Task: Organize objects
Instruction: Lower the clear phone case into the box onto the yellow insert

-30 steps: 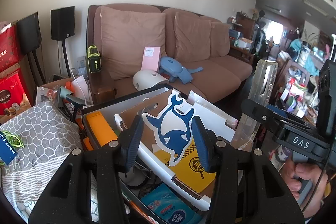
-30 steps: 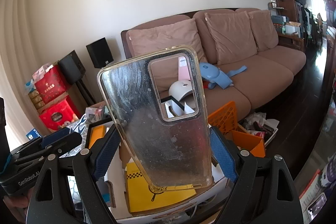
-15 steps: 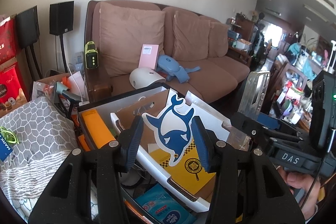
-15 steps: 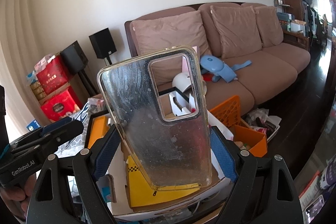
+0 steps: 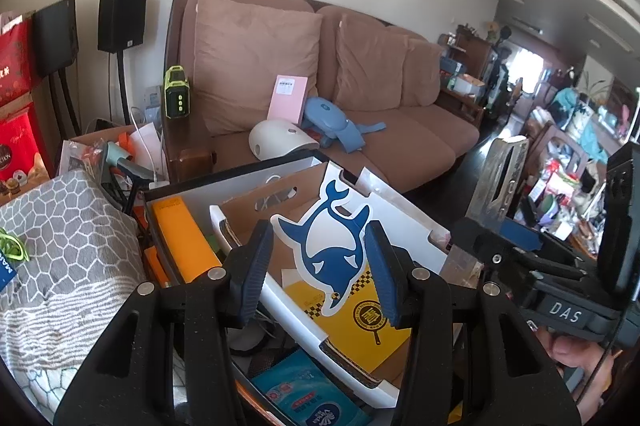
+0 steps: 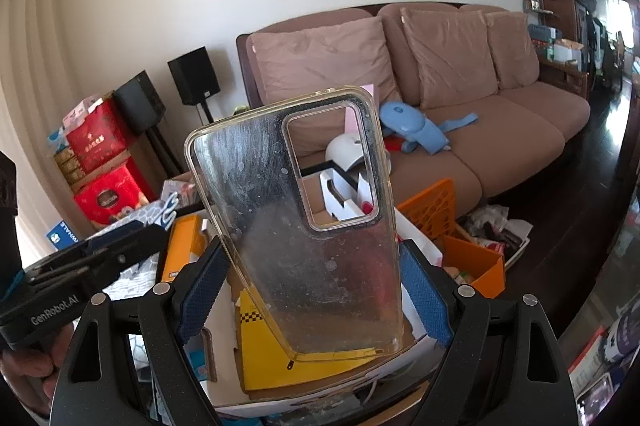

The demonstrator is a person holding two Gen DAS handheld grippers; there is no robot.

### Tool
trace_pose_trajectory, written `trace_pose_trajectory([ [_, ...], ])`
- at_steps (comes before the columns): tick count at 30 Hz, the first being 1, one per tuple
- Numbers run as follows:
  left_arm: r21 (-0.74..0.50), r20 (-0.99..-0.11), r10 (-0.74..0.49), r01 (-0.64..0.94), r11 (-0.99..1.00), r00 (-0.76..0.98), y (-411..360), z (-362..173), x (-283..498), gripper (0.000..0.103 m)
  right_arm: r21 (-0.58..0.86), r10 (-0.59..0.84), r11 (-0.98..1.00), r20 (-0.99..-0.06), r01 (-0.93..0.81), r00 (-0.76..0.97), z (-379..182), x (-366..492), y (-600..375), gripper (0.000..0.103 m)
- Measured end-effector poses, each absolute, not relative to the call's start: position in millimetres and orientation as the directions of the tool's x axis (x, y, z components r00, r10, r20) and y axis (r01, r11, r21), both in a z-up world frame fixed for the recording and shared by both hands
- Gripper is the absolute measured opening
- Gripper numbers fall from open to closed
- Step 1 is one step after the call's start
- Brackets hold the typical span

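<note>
Very little changes across this last second. My right gripper (image 6: 314, 300) has the clear phone case (image 6: 296, 222) clamped across its width just as it did a second ago, jaws spread wide with both blue pads against the case's long edges, the case standing upright with its camera cut-out at the top. My left gripper (image 5: 318, 266) is half open with nothing between its pads; the whale cut-out (image 5: 326, 246) that seems to sit between them belongs to the carton (image 5: 400, 222) beneath. The only shift is in framing: the sofa (image 5: 400, 130) and the clutter slide a little across both views compared with the earlier frames, so I read this as a slight re-aiming of the hands, not a step forward. For the task it means, as I judge it, that the case is in the air, not yet put anywhere, and I am probably choosing a spot for it.

The right wrist view shows the grip itself and the scuffed face of the case, plus the orange crate (image 6: 436, 210) on the floor beside the carton, which the left view does not show. The left wrist view shows the case only edge-on at the right, but it gives the carton's open interior, the orange box (image 5: 180, 238) along its left side and the grey patterned cushion (image 5: 60, 238), which the case largely hides from the right camera.
</note>
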State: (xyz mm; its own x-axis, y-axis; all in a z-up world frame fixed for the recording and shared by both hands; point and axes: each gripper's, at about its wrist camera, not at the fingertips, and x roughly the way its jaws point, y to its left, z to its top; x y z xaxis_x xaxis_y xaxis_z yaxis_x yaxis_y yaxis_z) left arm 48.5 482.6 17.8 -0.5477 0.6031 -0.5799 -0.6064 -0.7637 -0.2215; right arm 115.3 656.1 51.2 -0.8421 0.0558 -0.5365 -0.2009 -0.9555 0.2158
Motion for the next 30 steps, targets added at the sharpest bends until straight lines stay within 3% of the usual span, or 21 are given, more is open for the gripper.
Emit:
trace_pose_trajectory([
  [30,-0.267,-0.600,0.589,-0.560,-0.785,-0.540,478,9,32,0.044,0.224,0.055,-0.952,-0.550,-0.211,-0.833,46,114,662,0.086],
])
